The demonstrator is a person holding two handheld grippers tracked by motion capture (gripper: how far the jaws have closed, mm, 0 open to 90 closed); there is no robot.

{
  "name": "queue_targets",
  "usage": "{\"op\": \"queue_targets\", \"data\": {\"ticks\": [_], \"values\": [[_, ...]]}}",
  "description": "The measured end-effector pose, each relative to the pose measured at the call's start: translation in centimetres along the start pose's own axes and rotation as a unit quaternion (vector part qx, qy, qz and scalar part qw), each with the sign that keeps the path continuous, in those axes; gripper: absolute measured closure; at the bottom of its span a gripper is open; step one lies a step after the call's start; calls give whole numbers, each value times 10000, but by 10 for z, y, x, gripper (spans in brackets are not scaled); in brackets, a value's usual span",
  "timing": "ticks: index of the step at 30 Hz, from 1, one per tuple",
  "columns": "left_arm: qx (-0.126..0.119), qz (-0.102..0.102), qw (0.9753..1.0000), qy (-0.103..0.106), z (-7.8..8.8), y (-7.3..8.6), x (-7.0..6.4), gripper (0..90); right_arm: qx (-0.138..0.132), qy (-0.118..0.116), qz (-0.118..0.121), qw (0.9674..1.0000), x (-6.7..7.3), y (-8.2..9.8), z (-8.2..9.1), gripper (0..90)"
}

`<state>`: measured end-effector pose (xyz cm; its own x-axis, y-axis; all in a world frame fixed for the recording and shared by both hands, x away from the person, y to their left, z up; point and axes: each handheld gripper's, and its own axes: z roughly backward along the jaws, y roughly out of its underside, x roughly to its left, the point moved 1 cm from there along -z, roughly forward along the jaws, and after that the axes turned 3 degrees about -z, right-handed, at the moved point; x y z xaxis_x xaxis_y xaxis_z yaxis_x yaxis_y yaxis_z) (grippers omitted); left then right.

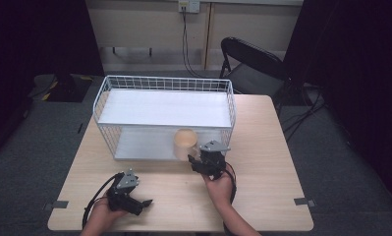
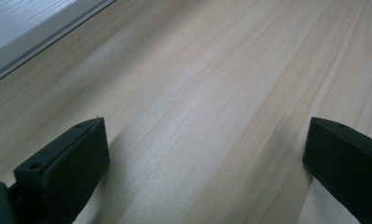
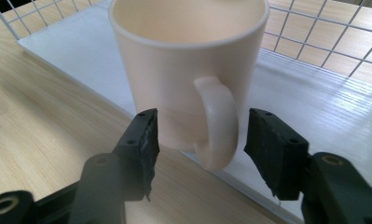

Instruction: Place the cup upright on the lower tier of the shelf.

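Letting Go of the Cup by the Wire Shelf

Resting low at the left of the high view, the left gripper (image 1: 143, 202) sits just above the pale wooden surface (image 1: 262, 182), held by the person's left hand (image 1: 101, 210). Its own view shows its two black jaws spread wide apart, with bare wood between them and nothing in their hold. A black cable loops from it toward the near edge of the surface.

Behind it, farther back on the surface, stands a white wire shelf (image 1: 134, 83). It has a flat white board on top and another white board at the bottom. The side that faces the person is open.

At the right part of that bottom board stands a cream cup (image 1: 185, 142), upright, at the front edge of the board. In the right gripper view the cup (image 3: 174, 70) is big and close, and its handle (image 3: 218, 123) points toward the gripper.

The right gripper (image 1: 193, 158) is just in front of the cup, held by the right hand (image 1: 220, 186). Its jaws are partly spread, one on each side of the handle. There is a gap on both sides, so the pads do not press on the handle.

Past the far right corner of the surface, a black folding chair (image 1: 255, 64) stands on the grey floor.
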<state>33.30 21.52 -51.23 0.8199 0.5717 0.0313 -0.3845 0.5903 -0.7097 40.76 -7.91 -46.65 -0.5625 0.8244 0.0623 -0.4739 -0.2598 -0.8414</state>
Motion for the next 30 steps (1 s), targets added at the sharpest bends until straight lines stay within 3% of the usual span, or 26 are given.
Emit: {"op": "queue_targets", "data": {"ticks": [11,16,20,30], "values": [[0,1,10000,1,0,0,0,0,-96,250,-44,9996,2,-5,-5,400],[-1,1,10000,-1,0,0,0,0,-123,310,-9,9994,5,-6,-8,418],[0,-1,10000,-1,0,0,0,0,-100,390,-29,9992,8,-7,-13,494],[-2,1,10000,-1,0,0,0,0,-84,408,-17,9991,10,-12,-20,489]]}}
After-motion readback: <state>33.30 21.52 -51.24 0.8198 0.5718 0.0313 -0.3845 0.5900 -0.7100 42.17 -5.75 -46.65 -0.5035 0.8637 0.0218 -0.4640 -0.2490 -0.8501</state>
